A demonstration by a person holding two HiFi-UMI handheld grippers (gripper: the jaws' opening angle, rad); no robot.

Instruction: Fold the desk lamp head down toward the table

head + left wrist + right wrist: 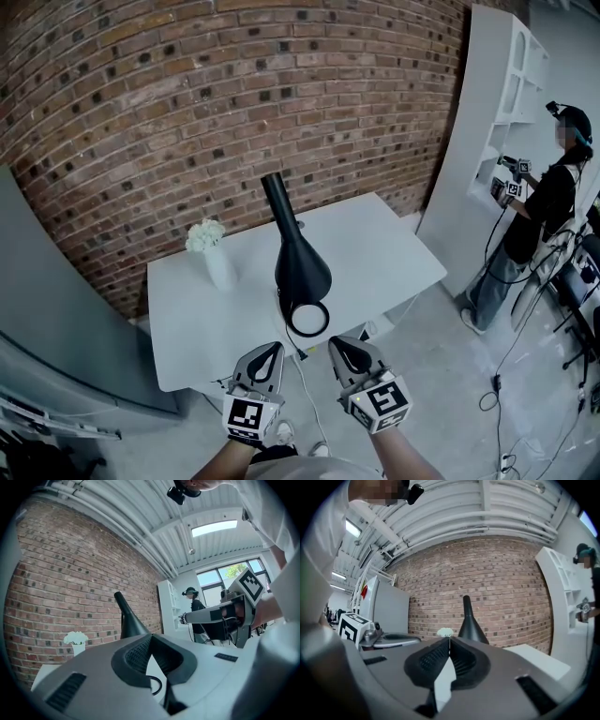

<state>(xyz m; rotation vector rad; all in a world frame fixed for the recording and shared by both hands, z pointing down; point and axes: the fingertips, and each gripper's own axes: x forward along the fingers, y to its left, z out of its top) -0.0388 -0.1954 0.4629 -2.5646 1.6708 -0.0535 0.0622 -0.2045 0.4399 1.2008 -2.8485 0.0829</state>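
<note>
The left gripper (269, 352) and right gripper (345, 349) are hovering closed and empty near the desk lamp (300, 262) standing upright on the table (394, 244), so an unbraced push is possibly tipping it toward the vase (218, 265).

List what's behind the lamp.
Bare table, then the brick wall. The flower vase stands left of the lamp, not behind it. The table patch directly behind is covered by the lamp itself.
</note>
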